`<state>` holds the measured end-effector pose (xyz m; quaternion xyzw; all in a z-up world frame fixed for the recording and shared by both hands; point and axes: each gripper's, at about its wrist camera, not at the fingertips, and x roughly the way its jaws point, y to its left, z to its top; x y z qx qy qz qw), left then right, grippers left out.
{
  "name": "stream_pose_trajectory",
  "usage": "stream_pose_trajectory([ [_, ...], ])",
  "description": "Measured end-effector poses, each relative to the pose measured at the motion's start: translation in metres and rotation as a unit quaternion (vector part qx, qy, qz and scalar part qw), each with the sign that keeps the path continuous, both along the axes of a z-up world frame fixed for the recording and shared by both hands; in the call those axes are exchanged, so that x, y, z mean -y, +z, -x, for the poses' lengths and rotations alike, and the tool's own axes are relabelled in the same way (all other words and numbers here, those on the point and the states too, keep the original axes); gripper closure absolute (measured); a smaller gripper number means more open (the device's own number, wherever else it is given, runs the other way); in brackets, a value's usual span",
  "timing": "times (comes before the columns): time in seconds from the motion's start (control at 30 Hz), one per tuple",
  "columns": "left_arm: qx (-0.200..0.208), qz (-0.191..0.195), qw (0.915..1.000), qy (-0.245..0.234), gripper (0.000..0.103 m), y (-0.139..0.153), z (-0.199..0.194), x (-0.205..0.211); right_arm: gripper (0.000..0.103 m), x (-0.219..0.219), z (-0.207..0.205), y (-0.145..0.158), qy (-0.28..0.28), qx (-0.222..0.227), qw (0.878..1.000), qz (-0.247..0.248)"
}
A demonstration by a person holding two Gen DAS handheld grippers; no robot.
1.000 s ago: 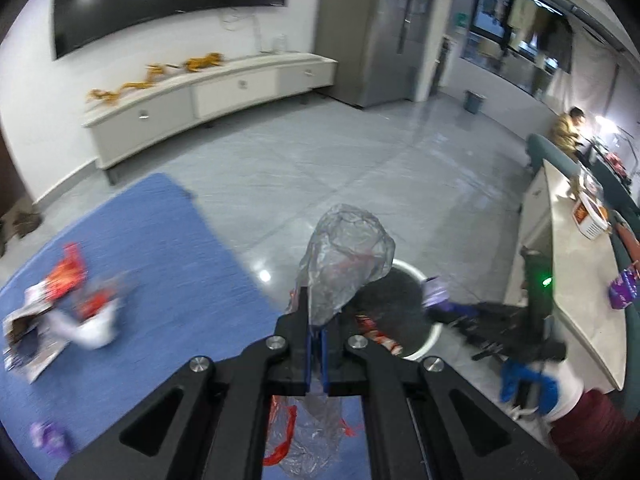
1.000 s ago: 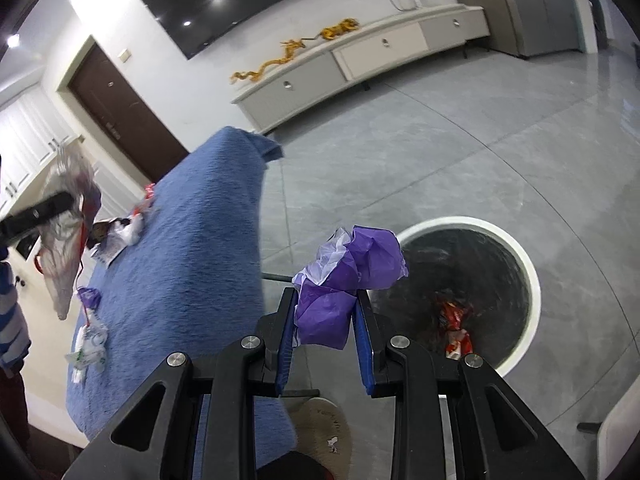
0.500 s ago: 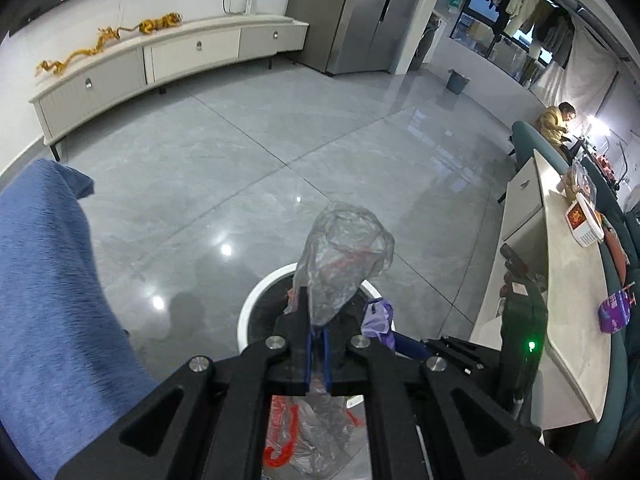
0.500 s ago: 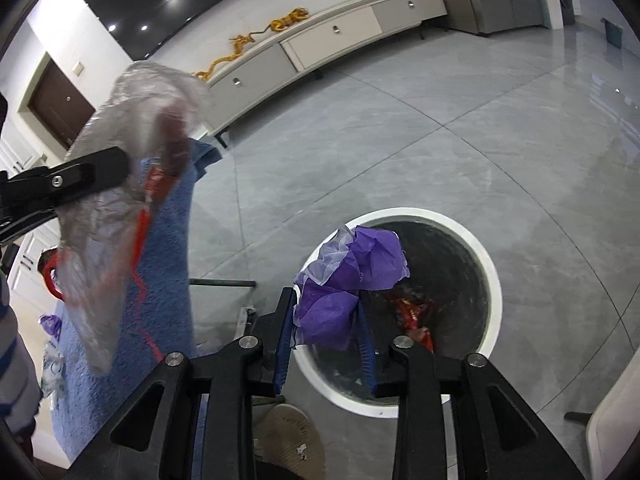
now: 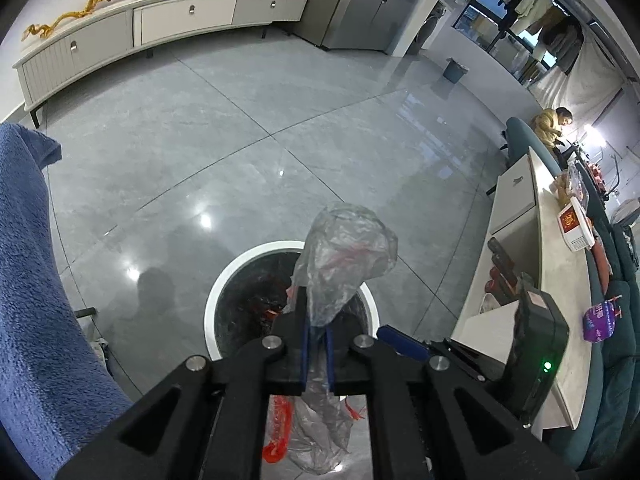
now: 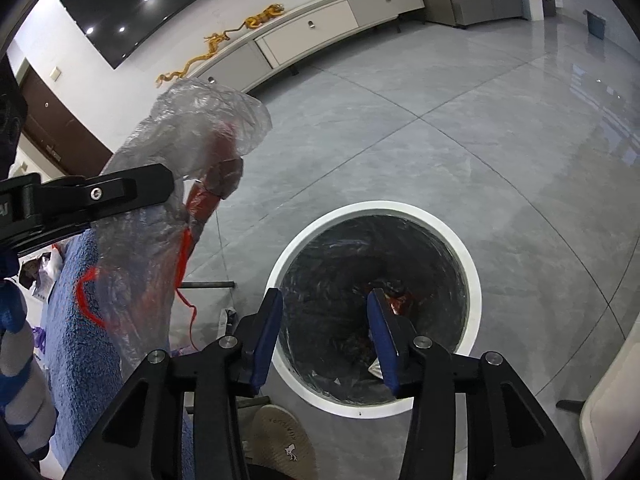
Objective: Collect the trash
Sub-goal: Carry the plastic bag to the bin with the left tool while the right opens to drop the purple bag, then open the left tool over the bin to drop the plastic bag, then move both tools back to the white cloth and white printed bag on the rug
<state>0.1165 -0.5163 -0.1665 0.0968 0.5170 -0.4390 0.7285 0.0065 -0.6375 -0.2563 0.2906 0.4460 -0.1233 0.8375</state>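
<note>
Big open-plan living room in a home, by the look of it

A long low white cabinet [image 5: 160,20] with drawers is set along the wall, with golden dragon and tiger figurines [image 6: 224,40] laid on top and a huge dark TV screen [image 6: 160,0] mounted above it. To the cabinet's right a tall steel fridge [image 5: 360,0] is seen, and past that, laundry hung at a window [image 5: 540,12]. Glossy grey floor tiles [image 5: 280,100] are spread out in front of the cabinet, where a white-rimmed bin [image 6: 472,280] is stood.
</note>
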Motion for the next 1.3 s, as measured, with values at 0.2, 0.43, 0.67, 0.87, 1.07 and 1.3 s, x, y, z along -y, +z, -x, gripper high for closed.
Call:
stream_pose_trajectory([
  [0.2, -0.004, 0.009, 0.9999, 0.007, 0.046, -0.003, -0.004, -0.003, 0.059, 0.002, 0.011, 0.005, -0.011, 0.001, 1.0, 0.004],
  [0.43, -0.003, 0.022, 0.9997, 0.01, 0.043, 0.005, -0.005, -0.01, 0.059, 0.002, 0.021, 0.011, -0.015, 0.002, 1.0, 0.005],
  [0.67, 0.052, 0.034, 0.998, 0.012, 0.043, 0.047, 0.003, -0.054, 0.059, -0.011, 0.025, 0.025, 0.002, 0.009, 1.0, 0.012],
  [0.87, 0.108, 0.054, 0.992, 0.036, 0.043, 0.086, 0.014, -0.123, 0.059, -0.044, 0.022, 0.052, 0.044, 0.02, 0.998, 0.035],
  [1.07, 0.136, 0.07, 0.9844, 0.087, 0.043, 0.113, 0.026, -0.217, 0.059, -0.099, 0.011, 0.075, 0.107, 0.029, 0.993, 0.051],
  [1.3, 0.181, 0.077, 0.9704, 0.14, 0.043, 0.136, 0.045, -0.322, 0.058, -0.171, 0.007, 0.123, 0.165, 0.072, 0.981, 0.067],
])
